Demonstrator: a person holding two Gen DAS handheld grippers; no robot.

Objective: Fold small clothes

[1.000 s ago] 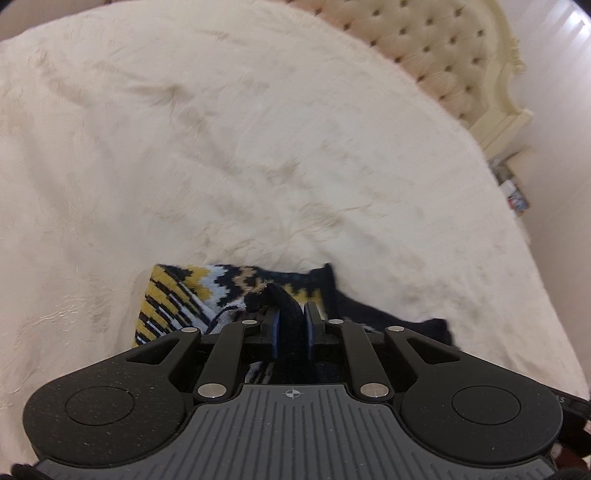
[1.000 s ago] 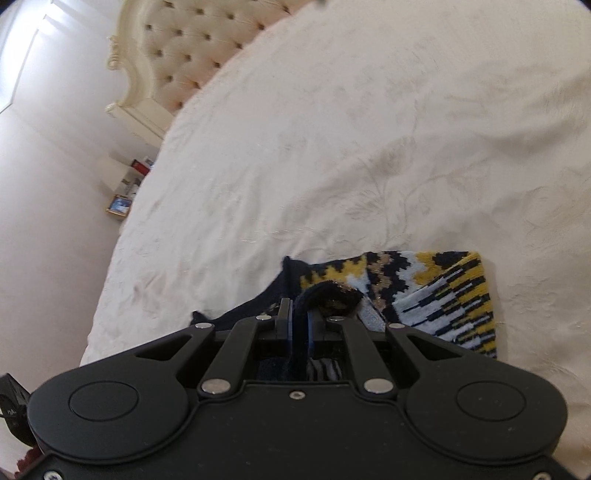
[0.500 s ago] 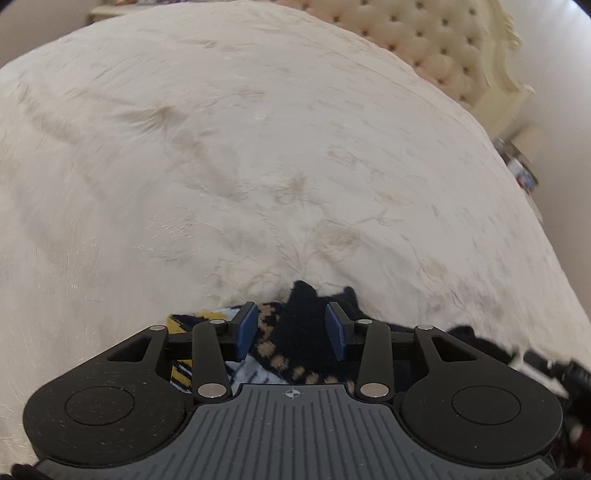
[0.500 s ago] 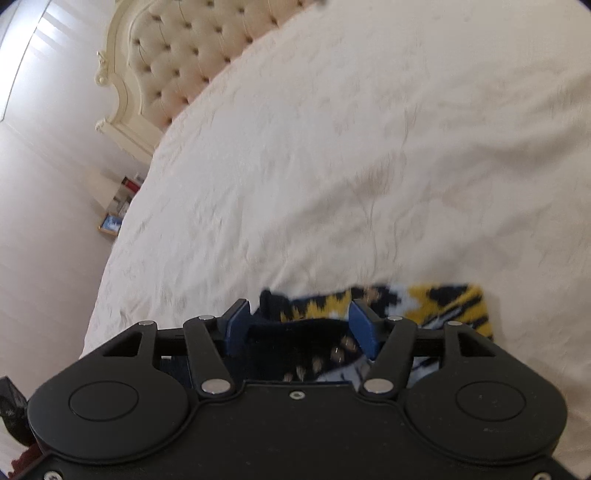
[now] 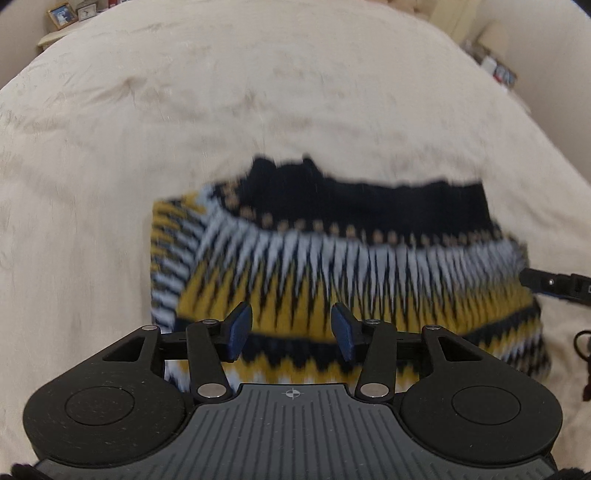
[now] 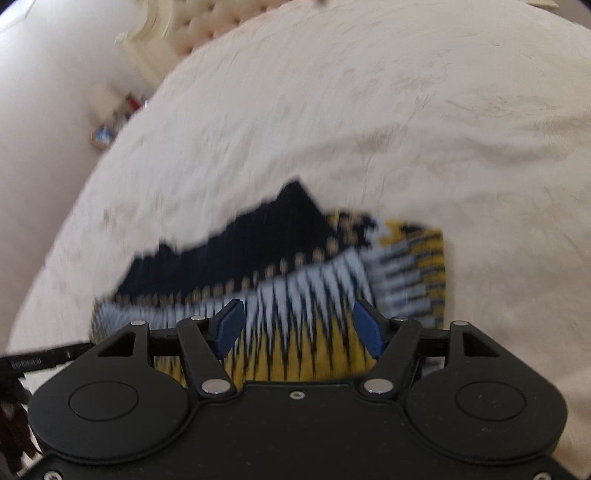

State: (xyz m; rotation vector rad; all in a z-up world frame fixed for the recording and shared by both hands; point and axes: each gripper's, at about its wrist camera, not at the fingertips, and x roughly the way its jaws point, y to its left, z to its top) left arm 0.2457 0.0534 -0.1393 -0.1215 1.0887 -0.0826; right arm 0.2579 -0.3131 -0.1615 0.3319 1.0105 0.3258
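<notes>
A small knitted garment (image 5: 332,266) with black, white and yellow zigzag bands lies folded on the cream bedspread (image 5: 184,110). It also shows in the right wrist view (image 6: 295,266), its black band on the far side. My left gripper (image 5: 291,328) is open and empty, above the garment's near edge. My right gripper (image 6: 297,328) is open and empty, also above the near part of the garment. Part of the right gripper (image 5: 554,284) shows at the right edge of the left wrist view. Both views are motion-blurred.
A tufted cream headboard (image 6: 192,22) stands at the far end of the bed. A bedside shelf with small items (image 6: 110,125) is by the wall, and a picture frame (image 5: 61,14) sits on a stand at the far left.
Both grippers let go of the garment's black edge, opened, and pulled back. The garment now lies flat in a folded rectangle, with more of it in view.
</notes>
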